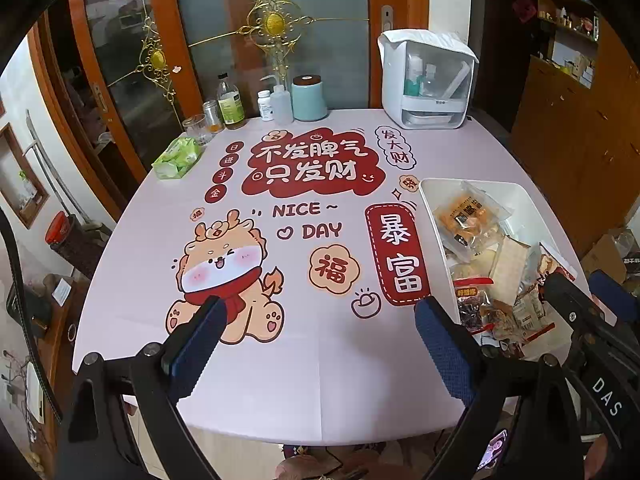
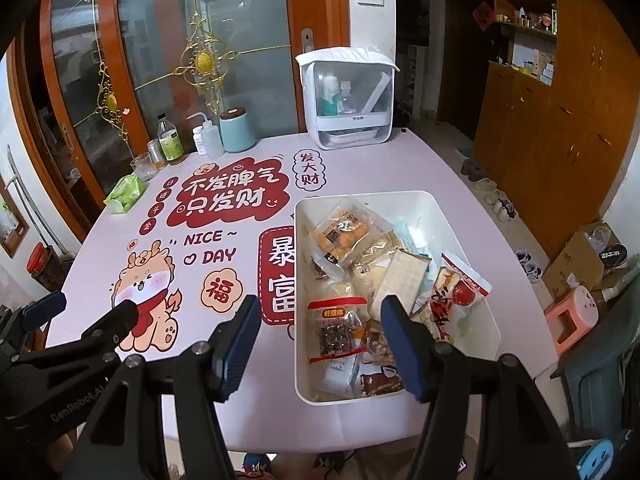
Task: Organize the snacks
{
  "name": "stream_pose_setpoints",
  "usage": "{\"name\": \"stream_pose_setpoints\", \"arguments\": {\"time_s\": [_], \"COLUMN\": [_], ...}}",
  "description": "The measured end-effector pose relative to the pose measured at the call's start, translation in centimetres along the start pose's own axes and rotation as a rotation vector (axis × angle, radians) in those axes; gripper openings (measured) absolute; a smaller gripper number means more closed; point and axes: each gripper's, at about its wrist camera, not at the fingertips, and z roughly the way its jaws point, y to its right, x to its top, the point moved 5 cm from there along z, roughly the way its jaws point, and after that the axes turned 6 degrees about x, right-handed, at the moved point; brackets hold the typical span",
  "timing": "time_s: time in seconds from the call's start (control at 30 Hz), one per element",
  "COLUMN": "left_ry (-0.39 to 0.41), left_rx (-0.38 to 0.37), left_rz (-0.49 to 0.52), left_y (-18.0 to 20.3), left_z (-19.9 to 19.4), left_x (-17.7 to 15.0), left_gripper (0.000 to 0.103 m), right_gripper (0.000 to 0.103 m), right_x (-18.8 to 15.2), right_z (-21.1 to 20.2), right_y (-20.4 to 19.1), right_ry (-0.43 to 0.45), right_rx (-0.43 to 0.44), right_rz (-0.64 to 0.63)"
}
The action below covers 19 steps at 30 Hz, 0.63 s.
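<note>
At the table's point(image 2: 248, 412) far left corner lie a green tissue pack point(image 2: 125, 194), a glass point(image 2: 143, 166) and bottles point(image 2: 170, 142); a white cabinet point(image 2: 347, 98) stands at the far edge. The left gripper point(image 1: 316, 338) hangs over the near edge, jaws wide, holding nothing; the right gripper point(image 2: 320, 340), jaws apart and empty, hovers above the white bin point(image 2: 464, 232) of snack packets point(image 2: 338, 330) by the right edge.

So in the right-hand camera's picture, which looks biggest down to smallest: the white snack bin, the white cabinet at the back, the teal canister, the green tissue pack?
1. White snack bin, though it sits nearest the camera.
2. White cabinet.
3. and 4. Teal canister and green tissue pack look about alike; I wouldn't rank them.
</note>
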Motion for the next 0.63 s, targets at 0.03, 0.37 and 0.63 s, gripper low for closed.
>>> {"name": "stream_pose_setpoints", "arguments": {"time_s": [0.03,0.37,0.63], "left_ry": [-0.001,-0.002,-0.002], "left_rx": [0.000,0.003,0.008], "left_rz": [0.000,0.001,0.001], "left_y": [0.04,0.04,-0.21], "left_z": [0.05,0.16,0.29], "left_x": [-0.02,-0.12,-0.25], "left_gripper": [0.095,0.095,0.095], "right_gripper": [0.063,0.063,0.063], "right_x": [-0.04,-0.12,-0.10], "right_z": [0.04,0.61,1.00], "right_y": [0.05,0.21,0.18], "right_ry": [-0.001,-0.012,-0.018], "right_rx": [0.000,0.011,0.018], "right_rz": [0.001,0.002,0.001]}}
